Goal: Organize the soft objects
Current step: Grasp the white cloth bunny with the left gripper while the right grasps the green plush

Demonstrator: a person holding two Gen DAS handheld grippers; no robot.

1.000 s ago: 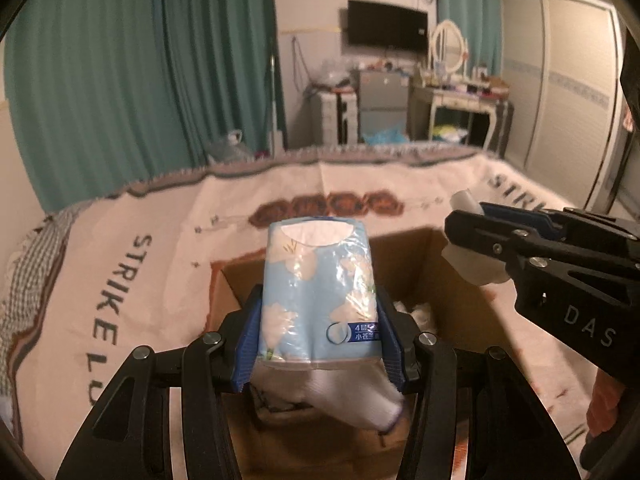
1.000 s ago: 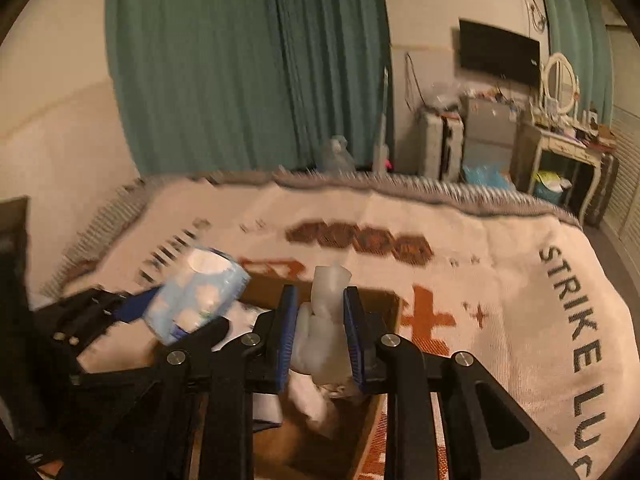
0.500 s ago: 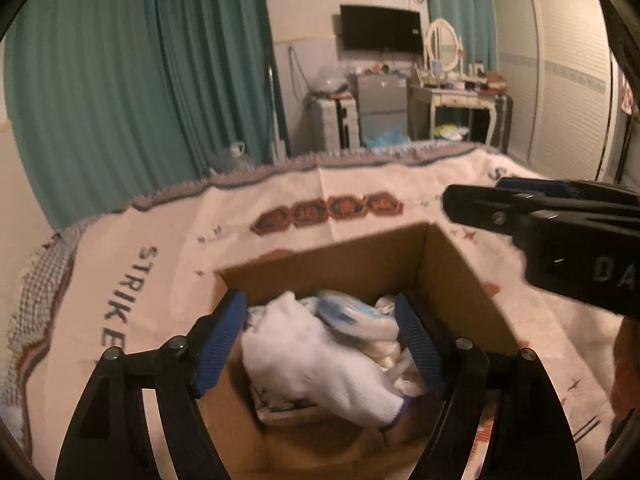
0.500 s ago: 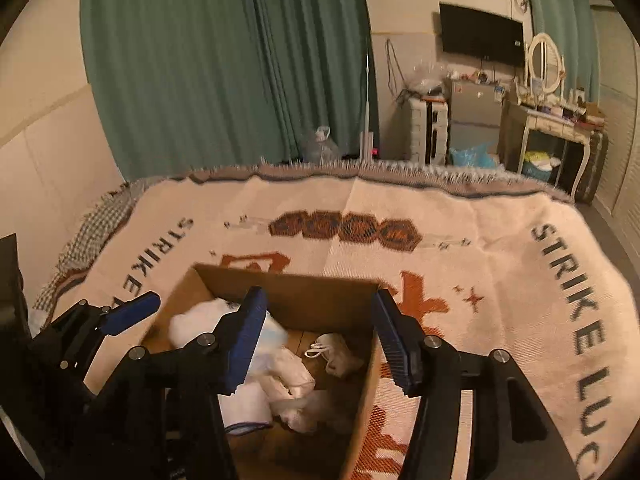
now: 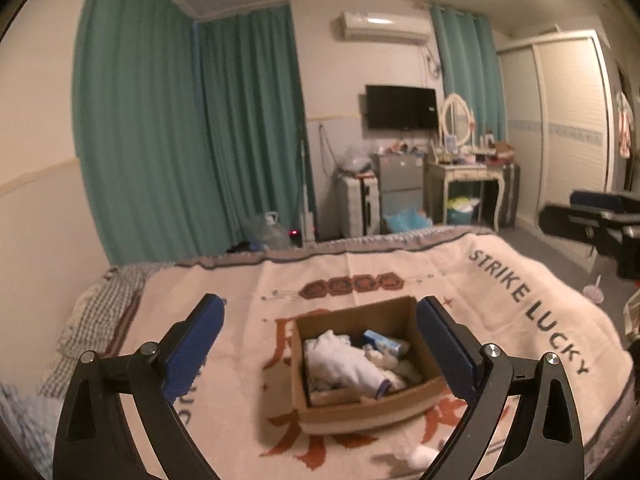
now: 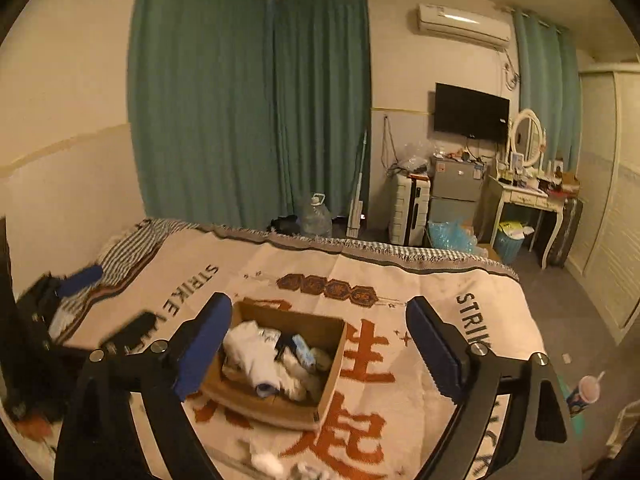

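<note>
"STRIKE LUCKY" on blanket (image 5: 500, 264)

A wall-mounted television (image 6: 471, 112) hangs on the cream far wall. Above it sits an air conditioner (image 6: 464, 24). Teal curtains (image 6: 248, 108) cover the corner to its left, and a narrower teal curtain (image 6: 548, 92) hangs to its right. Below the television stand a small grey fridge (image 6: 456, 196) and a white suitcase (image 6: 410, 210); right of them is a white dressing table (image 6: 528, 196) with an oval mirror (image 6: 527, 136). Grey floor (image 6: 580, 280) runs beneath, dimly and warmly lit.

Your right gripper (image 6: 318, 344) is hanging empty, its jaws just opened wide. The cardboard box (image 6: 332, 364) below is holding white socks (image 6: 256, 354).
</note>
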